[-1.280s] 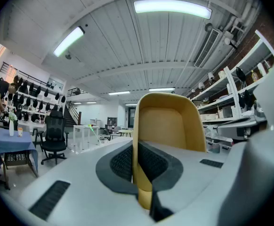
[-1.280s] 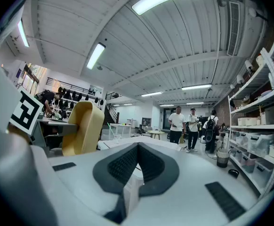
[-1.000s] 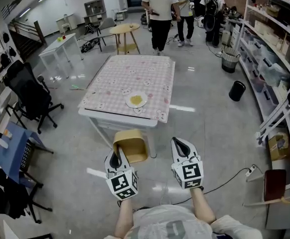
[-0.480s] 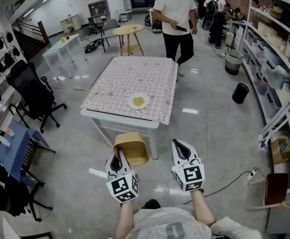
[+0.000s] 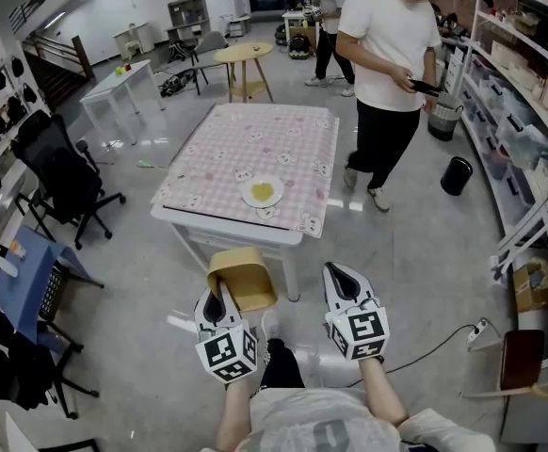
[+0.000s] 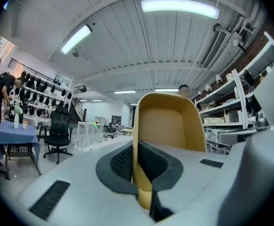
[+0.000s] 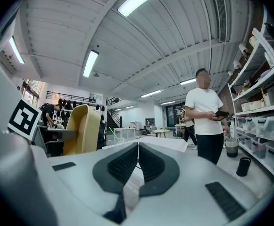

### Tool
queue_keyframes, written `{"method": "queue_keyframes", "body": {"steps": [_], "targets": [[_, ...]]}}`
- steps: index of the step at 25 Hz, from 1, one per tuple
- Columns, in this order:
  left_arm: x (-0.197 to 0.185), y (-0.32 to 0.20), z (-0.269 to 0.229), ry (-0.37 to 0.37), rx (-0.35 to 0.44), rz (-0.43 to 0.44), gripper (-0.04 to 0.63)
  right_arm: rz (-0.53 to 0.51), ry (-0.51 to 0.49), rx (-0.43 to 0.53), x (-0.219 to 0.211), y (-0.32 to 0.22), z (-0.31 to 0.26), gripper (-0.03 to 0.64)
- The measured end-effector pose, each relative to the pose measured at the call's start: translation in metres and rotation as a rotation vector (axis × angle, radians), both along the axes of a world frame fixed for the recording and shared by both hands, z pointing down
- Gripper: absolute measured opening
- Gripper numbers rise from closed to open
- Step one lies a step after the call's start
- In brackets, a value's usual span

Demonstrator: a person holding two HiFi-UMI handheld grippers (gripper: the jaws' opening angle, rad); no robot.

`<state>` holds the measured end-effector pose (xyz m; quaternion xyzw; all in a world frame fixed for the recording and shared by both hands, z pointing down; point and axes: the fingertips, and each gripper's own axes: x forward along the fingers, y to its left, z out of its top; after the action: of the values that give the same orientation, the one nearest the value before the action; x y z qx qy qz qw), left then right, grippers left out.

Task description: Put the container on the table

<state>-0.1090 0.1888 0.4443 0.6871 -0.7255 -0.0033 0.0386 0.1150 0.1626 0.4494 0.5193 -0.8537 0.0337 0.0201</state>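
Observation:
A tan, open-topped container [image 5: 243, 279] hangs in front of the table's near edge, its rim pinched by my left gripper [image 5: 217, 306]. In the left gripper view the container [image 6: 167, 131] rises upright between the shut jaws. My right gripper [image 5: 346, 282] is beside it to the right, shut and empty; in the right gripper view the container [image 7: 82, 130] shows at the left. The table [image 5: 222, 185] wears a pink checked cloth and carries a white plate [image 5: 262, 192] with yellow food near its front.
A person in a white shirt [image 5: 385, 83] stands right of the table holding a phone. A black office chair [image 5: 60, 177] is at the left, shelving [image 5: 528, 111] runs along the right, a black bin [image 5: 455, 174] sits on the floor, and a cable [image 5: 434, 339] lies nearby.
The person in white has walked from beyond the table's far end to its right side. Both grippers and the container have stayed almost where they were.

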Motion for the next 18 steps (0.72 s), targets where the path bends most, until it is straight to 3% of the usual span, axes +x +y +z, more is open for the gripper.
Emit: {"method": "queue_keyframes", "body": {"steps": [10, 18], "targets": [[-0.008, -0.137, -0.011, 0.037, 0.037, 0.063, 0.028, 0.013, 0.057, 0.049, -0.022, -0.116, -0.015, 0.029], [-0.051, -0.272, -0.024, 0.069, 0.032, 0.079, 0.028, 0.058, 0.055, 0.048, -0.056, -0.254, -0.035, 0.029]]}}
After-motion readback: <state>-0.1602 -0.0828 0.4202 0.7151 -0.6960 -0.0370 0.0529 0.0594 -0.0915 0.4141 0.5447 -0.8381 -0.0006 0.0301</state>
